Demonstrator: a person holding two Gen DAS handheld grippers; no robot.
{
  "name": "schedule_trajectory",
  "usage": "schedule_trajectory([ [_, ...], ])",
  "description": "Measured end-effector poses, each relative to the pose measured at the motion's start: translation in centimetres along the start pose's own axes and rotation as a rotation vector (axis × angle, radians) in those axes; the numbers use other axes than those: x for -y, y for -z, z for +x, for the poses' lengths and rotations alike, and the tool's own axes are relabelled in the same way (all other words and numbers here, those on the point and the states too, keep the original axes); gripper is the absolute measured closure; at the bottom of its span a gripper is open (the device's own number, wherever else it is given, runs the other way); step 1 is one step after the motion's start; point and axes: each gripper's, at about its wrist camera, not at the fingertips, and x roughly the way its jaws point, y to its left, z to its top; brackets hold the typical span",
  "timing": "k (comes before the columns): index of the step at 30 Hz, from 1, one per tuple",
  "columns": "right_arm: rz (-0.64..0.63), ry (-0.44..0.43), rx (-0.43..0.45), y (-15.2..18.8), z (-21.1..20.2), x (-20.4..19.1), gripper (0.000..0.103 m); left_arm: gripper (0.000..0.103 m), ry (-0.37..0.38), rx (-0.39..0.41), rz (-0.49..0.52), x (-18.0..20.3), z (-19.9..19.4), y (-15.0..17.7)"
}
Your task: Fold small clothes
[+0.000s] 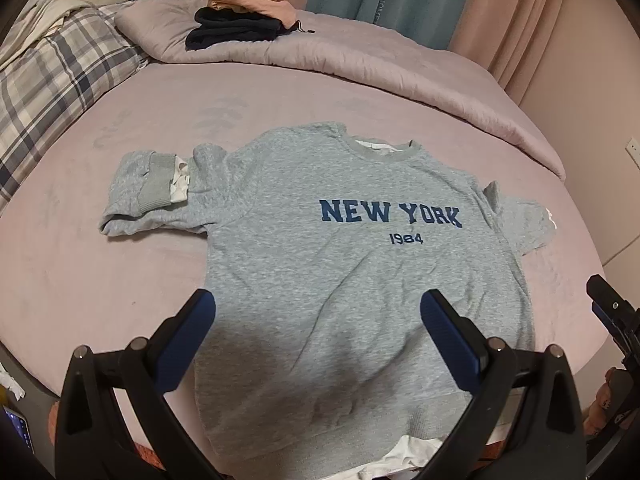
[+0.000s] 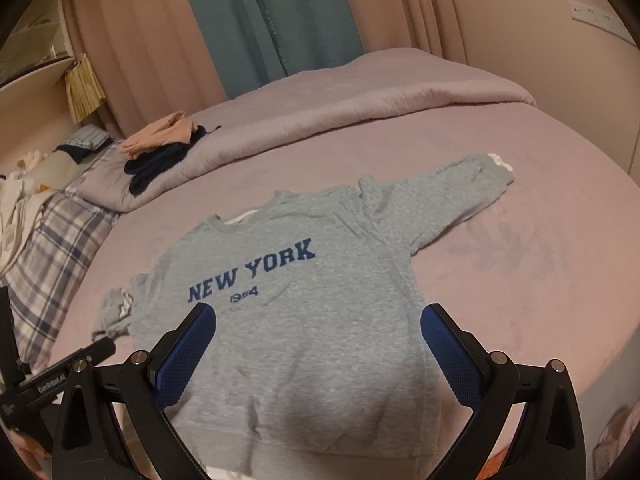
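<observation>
sweatshirt [image 1: 320, 248] under left gripper [image 1: 318, 344]

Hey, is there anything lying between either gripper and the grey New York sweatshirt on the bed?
Nothing visible. The grey sweatshirt lies flat on the bed sheet, and the left gripper and right gripper both hang open directly over its lower half. The folded clothes sit far back on the duvet.

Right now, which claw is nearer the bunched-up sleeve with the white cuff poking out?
Left. The left claw hangs open near the hem on that bunched sleeve's side; the right claw hangs open toward the sweatshirt's other side.
</observation>
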Motion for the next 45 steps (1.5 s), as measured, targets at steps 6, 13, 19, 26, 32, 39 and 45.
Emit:
schedule_trajectory([
  [6,0.015,0.002,-0.002,0.0,0.2,0.7,0.001,0.001,-0.001,-0.010,-0.007,-0.3,0.2,0.1],
  [13,0.060,-0.008,0.022,-1.1,0.3,2.8,0.001,0.001,0.012,-0.033,-0.026,-0.4,0.7,-0.2],
  [19,0.162,-0.014,0.016,-3.5,1.8,7.7,0.001,0.002,-0.008,-0.034,-0.039,-0.4,1.2,-0.6],
  [26,0.334,0.007,-0.033,-7.0,6.1,15.0,0.012,0.005,-0.015,-0.045,-0.069,-0.5,2.0,-1.4],
  [32,0.458,0.077,-0.107,-9.4,12.5,20.1,0.035,0.008,-0.013,-0.059,-0.085,-0.4,3.0,-2.1],
  [39,0.625,0.115,-0.121,-10.9,16.6,24.7,0.046,0.009,-0.023,-0.080,-0.098,-1.0,3.5,-2.4],
  [45,0.645,0.163,-0.141,-10.6,18.2,25.8,0.062,0.009,-0.046,-0.074,-0.126,-1.9,3.6,-2.5],
])
